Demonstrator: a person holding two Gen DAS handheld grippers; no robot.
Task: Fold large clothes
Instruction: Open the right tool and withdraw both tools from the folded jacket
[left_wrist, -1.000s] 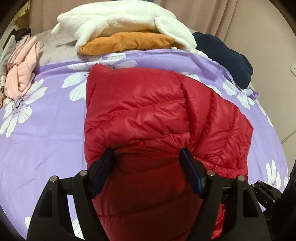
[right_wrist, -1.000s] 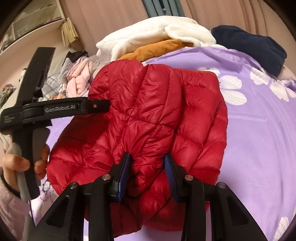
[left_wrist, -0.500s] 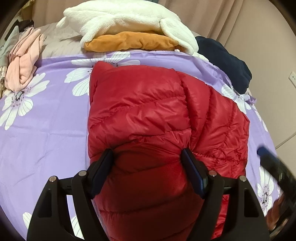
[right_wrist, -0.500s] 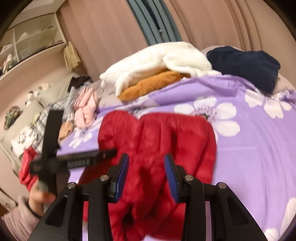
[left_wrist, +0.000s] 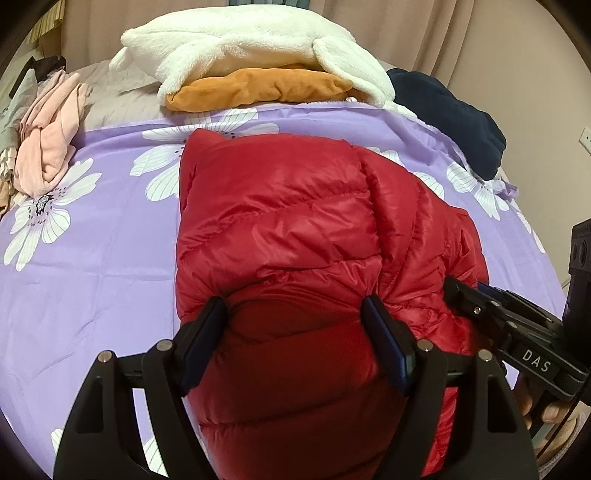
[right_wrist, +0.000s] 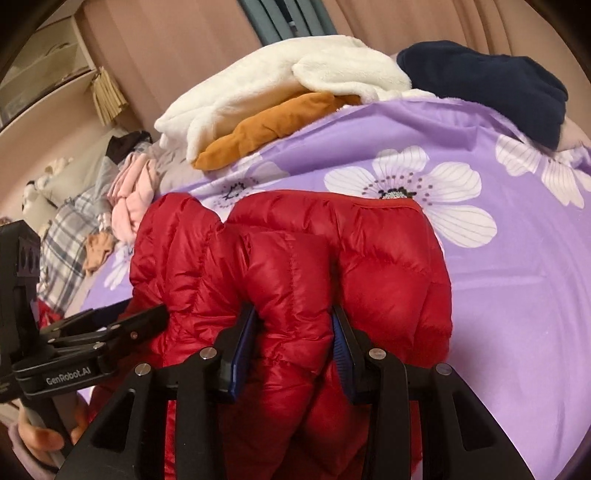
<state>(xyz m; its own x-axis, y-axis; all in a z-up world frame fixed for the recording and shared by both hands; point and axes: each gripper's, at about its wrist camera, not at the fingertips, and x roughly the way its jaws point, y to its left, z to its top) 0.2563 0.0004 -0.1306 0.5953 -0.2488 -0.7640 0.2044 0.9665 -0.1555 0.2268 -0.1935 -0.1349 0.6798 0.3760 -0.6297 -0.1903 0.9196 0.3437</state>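
A red quilted puffer jacket (left_wrist: 295, 229) lies folded on the purple flowered bed cover (left_wrist: 92, 258); it also shows in the right wrist view (right_wrist: 295, 266). My left gripper (left_wrist: 295, 317) stands wide, its fingers pressed on either side of a thick bulge at the jacket's near end. My right gripper (right_wrist: 293, 321) clamps a fold of the jacket between its blue pads. The right gripper shows at the right edge of the left wrist view (left_wrist: 506, 325), the left gripper at the left of the right wrist view (right_wrist: 110, 328). The jacket's near edge is hidden behind the grippers.
A white fleece (left_wrist: 251, 48) lies over an orange garment (left_wrist: 258, 88) at the far side of the bed. A navy garment (left_wrist: 450, 118) sits far right, pink clothes (left_wrist: 48, 136) far left. A checked cloth (right_wrist: 70, 236) and shelves (right_wrist: 44, 74) are left.
The right gripper lifted off the jacket half a second ago and has come back down onto a fold at its near right side. The left gripper has held its place.
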